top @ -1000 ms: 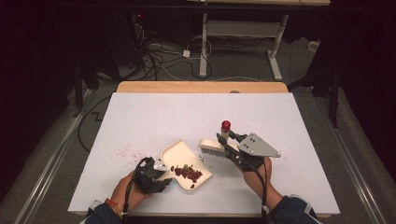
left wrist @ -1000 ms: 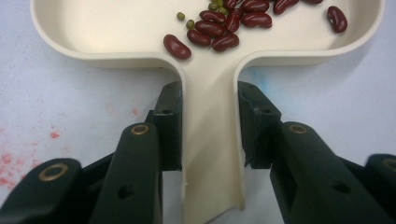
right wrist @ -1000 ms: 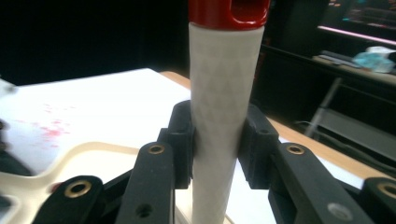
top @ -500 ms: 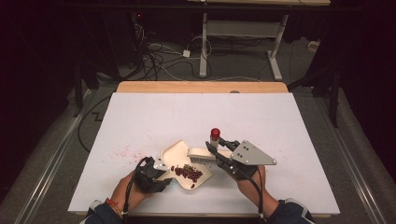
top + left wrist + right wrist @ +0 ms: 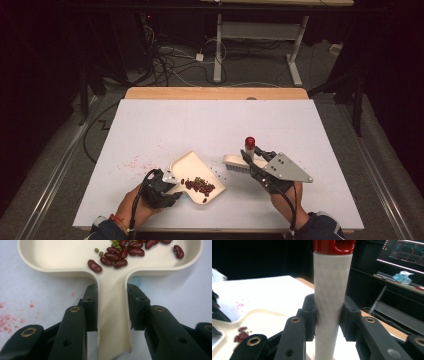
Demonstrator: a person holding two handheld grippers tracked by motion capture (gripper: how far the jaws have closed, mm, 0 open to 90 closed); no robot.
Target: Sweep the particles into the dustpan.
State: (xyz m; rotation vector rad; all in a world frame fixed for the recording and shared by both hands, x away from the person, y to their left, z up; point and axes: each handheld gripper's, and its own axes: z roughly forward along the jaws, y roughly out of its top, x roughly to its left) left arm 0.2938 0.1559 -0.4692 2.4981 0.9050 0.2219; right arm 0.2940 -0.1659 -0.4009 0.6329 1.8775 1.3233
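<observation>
High view: most beans (image 5: 200, 186) sit in the dustpan (image 5: 187, 167); the left gripper (image 5: 165, 186) holds its handle. A few specks (image 5: 216, 171) remain beside the brush (image 5: 239, 161), gripped by the right gripper (image 5: 254, 159).

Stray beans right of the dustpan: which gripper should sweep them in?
Right, probably. The right gripper grips the brush beside the stray beans; the left gripper is shut on the dustpan handle, steadying it.
</observation>
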